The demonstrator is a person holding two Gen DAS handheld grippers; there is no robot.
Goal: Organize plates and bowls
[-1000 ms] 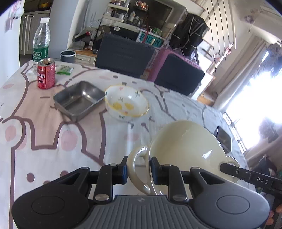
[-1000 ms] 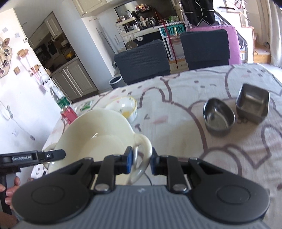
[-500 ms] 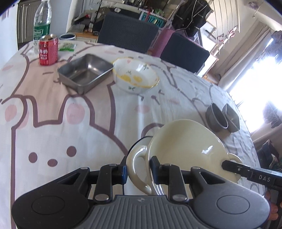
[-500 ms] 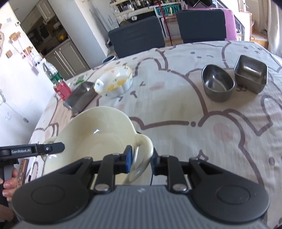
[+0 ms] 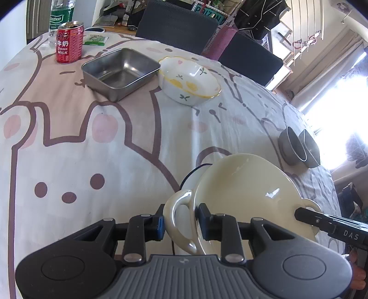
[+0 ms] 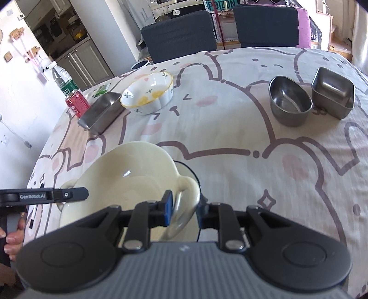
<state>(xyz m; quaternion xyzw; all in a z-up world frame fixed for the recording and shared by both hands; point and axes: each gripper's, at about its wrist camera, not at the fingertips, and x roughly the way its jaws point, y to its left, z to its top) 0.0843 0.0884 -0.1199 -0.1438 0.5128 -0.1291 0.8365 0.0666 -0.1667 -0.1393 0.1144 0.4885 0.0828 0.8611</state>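
Cream two-handled bowl (image 5: 248,195) sits low over the near edge of the table (image 5: 115,142), carried between both grippers, one per handle. There's a white plate with a dark rim (image 6: 191,170) under it; can't tell if the bowl is touching it yet. Judgement: bowl is being set down onto that plate to stack them.

Left gripper (image 5: 180,224) has its pads either side of the left loop handle (image 5: 177,220). Jaws narrow and opening at this moment; the left pad looks to be at the handle, so grip probably not fully let go. Right gripper (image 6: 184,211) is narrow too, steady, clamped across the right loop handle (image 6: 187,197). Two-point hold makes sense: bowl is wide, handles are the only thin bits the jaws can span, and it keeps the bowl level.

Around it: floral ceramic bowl (image 5: 189,80) and steel rectangular tray (image 5: 119,71) just beside each other at the far side, red milk can (image 5: 69,41) and water bottle (image 5: 58,17) behind them. Oval steel bowl (image 6: 289,103) and square steel container (image 6: 333,92) side by side, well apart to the right. Two chairs (image 6: 179,32) beyond the table.

Nothing stands in the way of the set-down. Likely risk: bowl tipping if the left lets go before it's seated.
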